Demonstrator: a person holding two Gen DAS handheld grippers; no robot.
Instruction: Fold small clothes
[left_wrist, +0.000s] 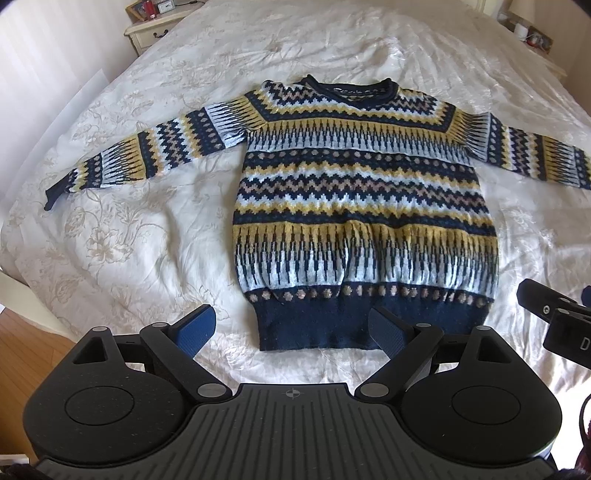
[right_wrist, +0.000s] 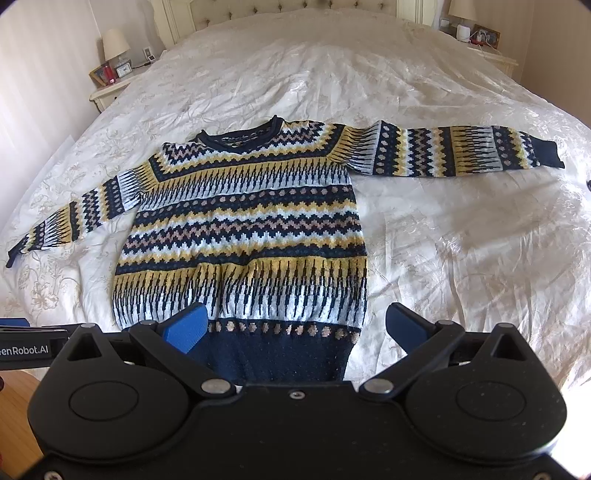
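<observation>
Patterned knit sweater (left_wrist: 362, 192) lies flat, front up, on a white floral bedspread (left_wrist: 140, 236), both sleeves spread out to the sides, navy collar toward the headboard, navy hem band nearest the cameras. Zigzag and dot bands in navy, yellow, pale blue and beige; some bunching above the hem. Left gripper (left_wrist: 291, 332) hovers at the hem's near left corner, jaws wide apart, nothing between them, blue pads clear of the fabric as far as visible. Right gripper (right_wrist: 297, 326) hovers over the hem's right part, jaws also spread wide, holding nothing; its left pad (right_wrist: 186, 328) overlaps the hem in view, contact unclear. Each gripper's edge shows in the other's view. Nightstand (right_wrist: 107, 92) with lamp (right_wrist: 115, 46) beside the bed, second nightstand (right_wrist: 491, 55) on the opposite side, tufted headboard (right_wrist: 295, 11) behind.
</observation>
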